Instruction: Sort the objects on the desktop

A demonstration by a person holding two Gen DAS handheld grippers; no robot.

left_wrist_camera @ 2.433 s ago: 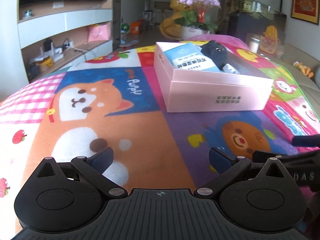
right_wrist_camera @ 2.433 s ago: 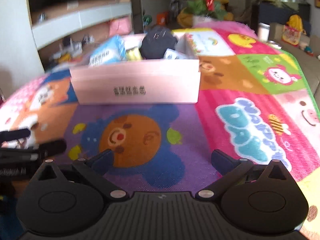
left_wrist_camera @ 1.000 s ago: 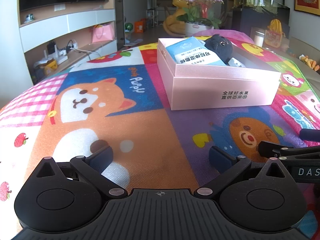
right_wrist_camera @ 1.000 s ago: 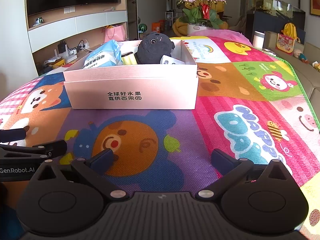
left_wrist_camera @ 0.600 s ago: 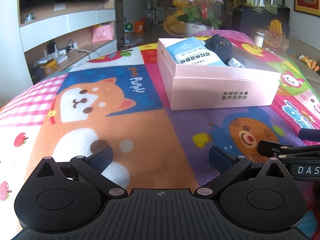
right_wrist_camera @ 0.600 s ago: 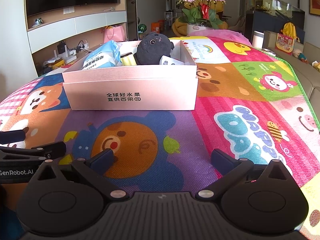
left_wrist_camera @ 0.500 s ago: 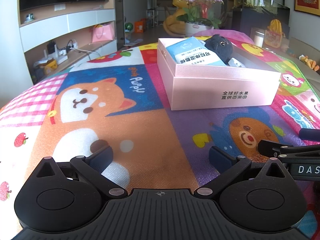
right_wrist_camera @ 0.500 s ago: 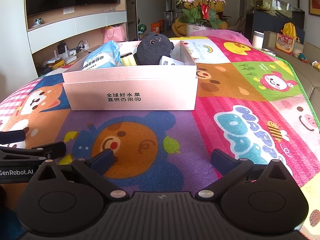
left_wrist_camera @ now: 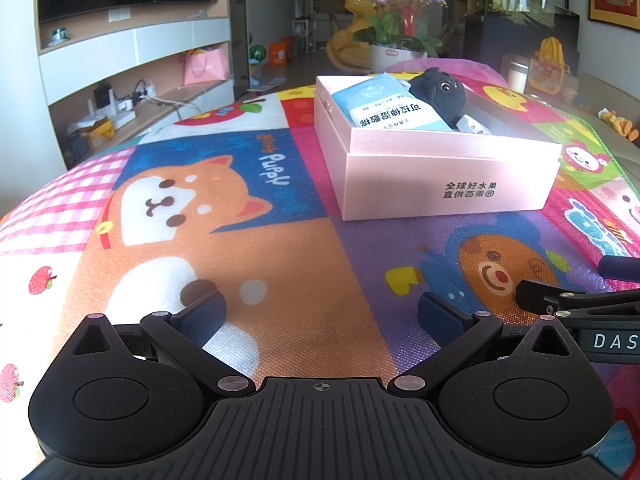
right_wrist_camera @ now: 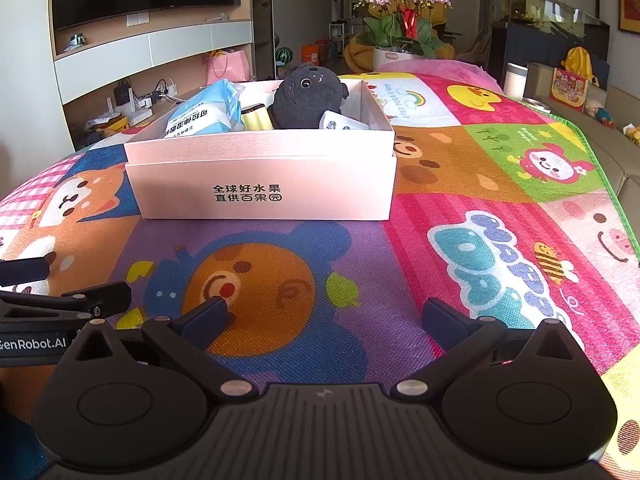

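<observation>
A pink box (left_wrist_camera: 440,184) (right_wrist_camera: 260,188) stands on the cartoon mat ahead of both grippers. Inside it lie a blue wipes pack (left_wrist_camera: 384,106) (right_wrist_camera: 204,114), a black plush toy (left_wrist_camera: 438,90) (right_wrist_camera: 306,94), a yellow cylinder (right_wrist_camera: 256,118) and a small white item (right_wrist_camera: 340,122). My left gripper (left_wrist_camera: 320,314) is open and empty, low over the mat, well short of the box. My right gripper (right_wrist_camera: 324,318) is also open and empty, over the bear picture. Each gripper shows at the side of the other's view: the right gripper (left_wrist_camera: 580,300), the left gripper (right_wrist_camera: 64,300).
The colourful play mat (left_wrist_camera: 248,240) (right_wrist_camera: 500,208) covers the whole surface. A potted orchid (right_wrist_camera: 404,12) stands beyond its far end. TV shelving (left_wrist_camera: 132,64) is at the left, a sofa edge (right_wrist_camera: 616,140) at the right.
Both grippers have settled since 2.4 s ago, when the right view was blurred. Over the last second nothing has visibly moved.
</observation>
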